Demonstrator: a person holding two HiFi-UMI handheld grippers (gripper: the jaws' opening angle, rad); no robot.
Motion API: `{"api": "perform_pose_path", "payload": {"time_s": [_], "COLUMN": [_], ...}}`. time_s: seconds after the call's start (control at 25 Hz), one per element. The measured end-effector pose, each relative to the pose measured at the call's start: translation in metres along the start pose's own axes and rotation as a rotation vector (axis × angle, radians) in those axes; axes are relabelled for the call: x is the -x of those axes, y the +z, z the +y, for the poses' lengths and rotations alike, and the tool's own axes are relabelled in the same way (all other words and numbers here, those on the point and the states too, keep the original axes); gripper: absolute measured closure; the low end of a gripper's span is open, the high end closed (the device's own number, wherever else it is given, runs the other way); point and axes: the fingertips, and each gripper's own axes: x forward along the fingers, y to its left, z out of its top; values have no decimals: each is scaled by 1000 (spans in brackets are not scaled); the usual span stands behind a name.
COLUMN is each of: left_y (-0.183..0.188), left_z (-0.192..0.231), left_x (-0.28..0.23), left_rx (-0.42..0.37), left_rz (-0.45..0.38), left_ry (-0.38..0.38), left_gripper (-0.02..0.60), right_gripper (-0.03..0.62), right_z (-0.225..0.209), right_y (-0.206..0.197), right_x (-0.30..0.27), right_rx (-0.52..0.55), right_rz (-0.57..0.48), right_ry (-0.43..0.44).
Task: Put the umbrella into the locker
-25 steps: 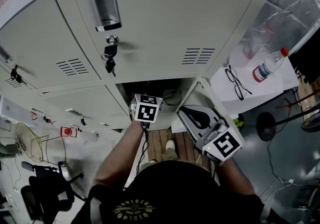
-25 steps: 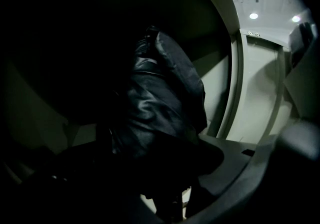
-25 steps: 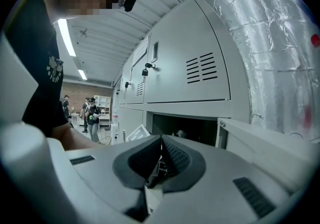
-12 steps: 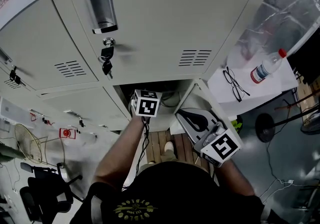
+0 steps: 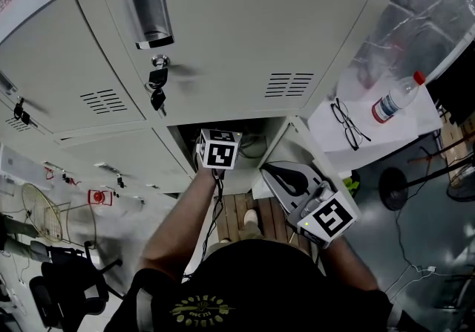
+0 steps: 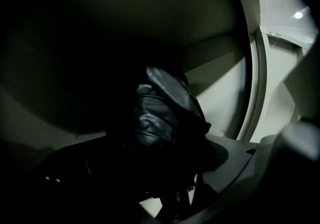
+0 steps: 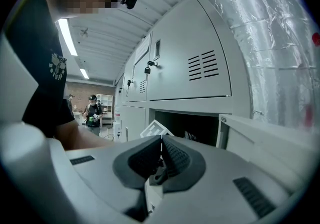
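The black folded fabric umbrella was seen inside the open compartment of the grey metal locker, at twelve o'clock from the left hand-held gripper. That gripper's jaws had just been opening and stood spread about the umbrella, with no squeeze visible. The umbrella's long axis appeared to run along the jaws. The right hand-held gripper, closed and empty, was held outside at four o'clock, farther off.
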Motion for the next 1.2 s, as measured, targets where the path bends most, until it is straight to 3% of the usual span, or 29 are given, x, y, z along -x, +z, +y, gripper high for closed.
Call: {"api": "perform_pose_path", "payload": {"time_s": [0.24, 0.4, 0.64, 1.2], "left_y": [6, 21, 12, 10], "left_z": [6, 7, 4, -14], "left_x": [1, 7, 5, 37], "left_rx": [-27, -75, -21, 19], "left_rz": [-22, -99, -59, -71], "left_ry": [-2, 16, -36, -96], "left_gripper": [227, 212, 212, 213], "right_gripper": [565, 566, 565, 566], "right_z": [2, 4, 6, 11], "right_y": [-2, -2, -3, 0], "right_x": [-1, -2, -3, -1], "right_rx": [-8, -7, -12, -19], "right_rz": [6, 3, 5, -8], "right_ry": [3, 9, 11, 7]}}
